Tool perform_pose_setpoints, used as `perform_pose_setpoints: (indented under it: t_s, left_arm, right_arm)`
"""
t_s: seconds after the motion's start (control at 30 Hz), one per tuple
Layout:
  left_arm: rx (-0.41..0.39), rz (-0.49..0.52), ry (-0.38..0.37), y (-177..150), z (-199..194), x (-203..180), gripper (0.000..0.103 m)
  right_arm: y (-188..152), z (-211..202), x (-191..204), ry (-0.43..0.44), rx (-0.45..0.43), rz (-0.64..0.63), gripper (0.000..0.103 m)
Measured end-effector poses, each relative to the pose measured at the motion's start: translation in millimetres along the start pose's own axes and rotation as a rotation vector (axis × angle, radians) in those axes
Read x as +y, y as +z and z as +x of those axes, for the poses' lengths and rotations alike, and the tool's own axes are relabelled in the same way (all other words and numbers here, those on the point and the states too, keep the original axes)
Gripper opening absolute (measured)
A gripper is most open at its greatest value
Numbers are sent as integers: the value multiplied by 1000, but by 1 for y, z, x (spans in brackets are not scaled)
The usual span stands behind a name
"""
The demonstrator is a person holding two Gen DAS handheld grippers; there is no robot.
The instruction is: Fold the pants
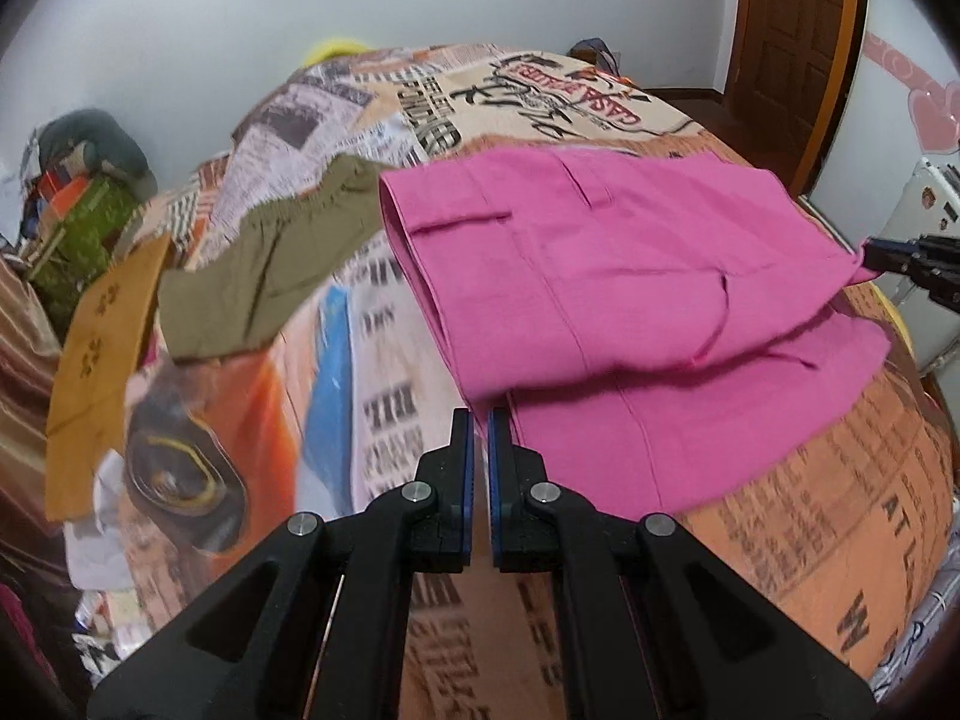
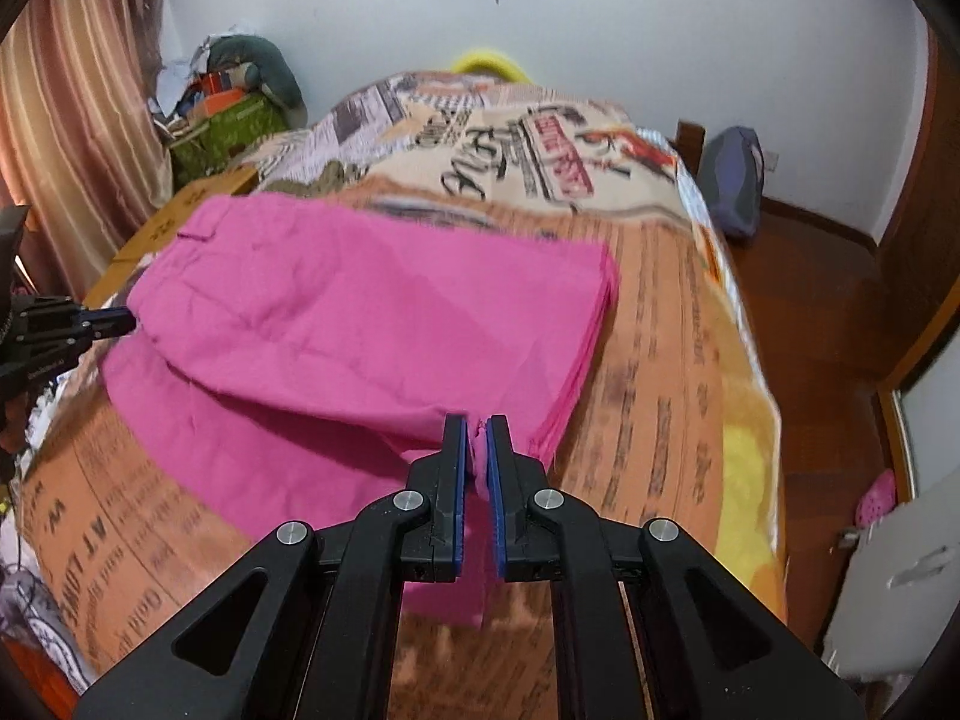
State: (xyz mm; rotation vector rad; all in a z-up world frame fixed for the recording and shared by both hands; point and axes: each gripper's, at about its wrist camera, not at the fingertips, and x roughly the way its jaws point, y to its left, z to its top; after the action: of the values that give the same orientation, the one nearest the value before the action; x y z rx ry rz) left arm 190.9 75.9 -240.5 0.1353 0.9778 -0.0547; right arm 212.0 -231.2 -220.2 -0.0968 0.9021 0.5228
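Both grippers pinched corners of the folded pink cotton pants (image 1: pixel 630 300); left gripper (image 1: pixel 480 420), right gripper (image 2: pixel 478 426), over the newsprint-patterned bed (image 2: pixel 660 312).

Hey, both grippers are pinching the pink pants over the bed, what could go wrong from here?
1. The right gripper pinches only a thin bit of the pink pants' edge; it might slip free.
2. The left gripper holds another corner; unequal lowering could skew the fold.
3. The olive shorts lie close beside; the pants could drag or cover them.
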Motion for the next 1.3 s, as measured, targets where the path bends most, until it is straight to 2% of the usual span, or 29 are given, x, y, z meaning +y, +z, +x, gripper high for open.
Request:
perform_pose_setpoints:
  t_s: [0.13,0.3,0.43,0.53,0.6,0.67,0.87,0.93,1.13,1.3]
  left_arm:
    - [-10,-21,8,-9,-10,4,3]
    - [-98,3,37,-1,-41,1,4]
    - [-135,59,7,12,-55,-15,8]
    - [-125,106,-19,20,-48,-30,20]
    - [-110,137,-22,20,-41,-40,44]
    - [-100,170,-23,18,-33,-47,53]
    - [-52,204,-19,13,-11,-51,54]
    - [-41,223,4,13,-3,-53,54]
    - [-52,278,36,19,7,-62,54]
    - [-77,250,-13,34,5,-63,54]
  right_arm:
    - [-9,-8,-3,0,8,38,10]
    - [-5,-35,10,-45,-55,-9,19]
    - [5,-45,32,-24,-100,-72,38]
    - [7,-40,53,9,-100,-129,42]
    - [6,-30,65,29,-78,-160,43]
    - [5,-19,74,48,-52,-184,43]
    - [2,9,87,91,16,-196,43]
    - [1,15,89,97,34,-199,43]
    - [1,25,92,113,48,-202,43]
    - [7,30,94,114,48,-212,43]
